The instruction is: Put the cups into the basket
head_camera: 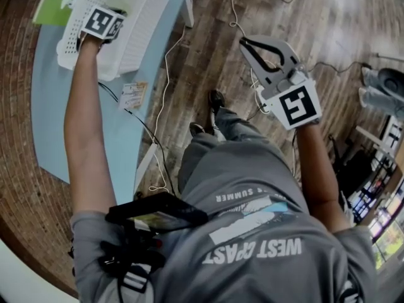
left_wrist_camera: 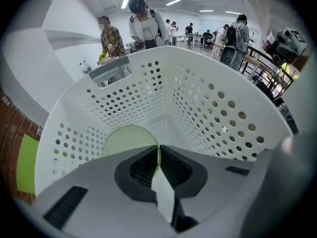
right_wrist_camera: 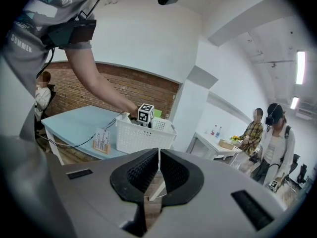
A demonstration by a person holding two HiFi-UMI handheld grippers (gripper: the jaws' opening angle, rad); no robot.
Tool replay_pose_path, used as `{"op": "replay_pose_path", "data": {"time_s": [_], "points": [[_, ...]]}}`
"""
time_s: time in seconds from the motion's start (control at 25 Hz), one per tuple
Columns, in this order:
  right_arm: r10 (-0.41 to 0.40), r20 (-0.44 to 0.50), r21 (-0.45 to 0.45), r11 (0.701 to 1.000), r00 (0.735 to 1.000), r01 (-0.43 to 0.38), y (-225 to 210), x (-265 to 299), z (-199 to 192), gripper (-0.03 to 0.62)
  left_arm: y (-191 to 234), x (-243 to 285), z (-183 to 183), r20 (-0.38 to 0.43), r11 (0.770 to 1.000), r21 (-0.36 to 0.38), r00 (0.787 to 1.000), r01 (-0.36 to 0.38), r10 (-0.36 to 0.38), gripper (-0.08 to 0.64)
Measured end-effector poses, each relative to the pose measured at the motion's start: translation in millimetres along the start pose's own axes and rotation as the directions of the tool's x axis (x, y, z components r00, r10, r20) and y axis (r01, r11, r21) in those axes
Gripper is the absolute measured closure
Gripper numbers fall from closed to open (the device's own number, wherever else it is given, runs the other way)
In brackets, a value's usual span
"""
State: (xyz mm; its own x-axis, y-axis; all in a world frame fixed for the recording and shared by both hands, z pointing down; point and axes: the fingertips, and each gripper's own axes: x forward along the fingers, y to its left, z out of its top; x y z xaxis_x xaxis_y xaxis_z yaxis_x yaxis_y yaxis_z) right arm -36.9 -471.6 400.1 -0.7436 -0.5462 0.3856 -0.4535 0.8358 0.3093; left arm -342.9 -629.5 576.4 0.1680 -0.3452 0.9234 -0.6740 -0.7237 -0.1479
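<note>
Pale-green plastic cup (left_wrist_camera: 126,142), rim pinched in my left claw (left_wrist_camera: 158,150), hangs inside the white perforated basket (left_wrist_camera: 218,113) for release; right claw (right_wrist_camera: 158,155) closed, empty.

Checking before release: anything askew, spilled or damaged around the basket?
Nothing stands out. The white basket sits upright on the table; the left gripper pinches the pale green cup by its edge inside it.
</note>
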Motion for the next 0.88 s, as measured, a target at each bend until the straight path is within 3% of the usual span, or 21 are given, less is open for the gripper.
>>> {"op": "replay_pose_path", "data": {"time_s": [0.88], "points": [[-0.002,-0.039,0.010,1.000,0.999,0.003,-2.5,0.7,-18.2,0.578,-4.3,41.2,-16.2,-0.054,0.996,-0.067,0.996,0.067,-0.070,0.543]]}}
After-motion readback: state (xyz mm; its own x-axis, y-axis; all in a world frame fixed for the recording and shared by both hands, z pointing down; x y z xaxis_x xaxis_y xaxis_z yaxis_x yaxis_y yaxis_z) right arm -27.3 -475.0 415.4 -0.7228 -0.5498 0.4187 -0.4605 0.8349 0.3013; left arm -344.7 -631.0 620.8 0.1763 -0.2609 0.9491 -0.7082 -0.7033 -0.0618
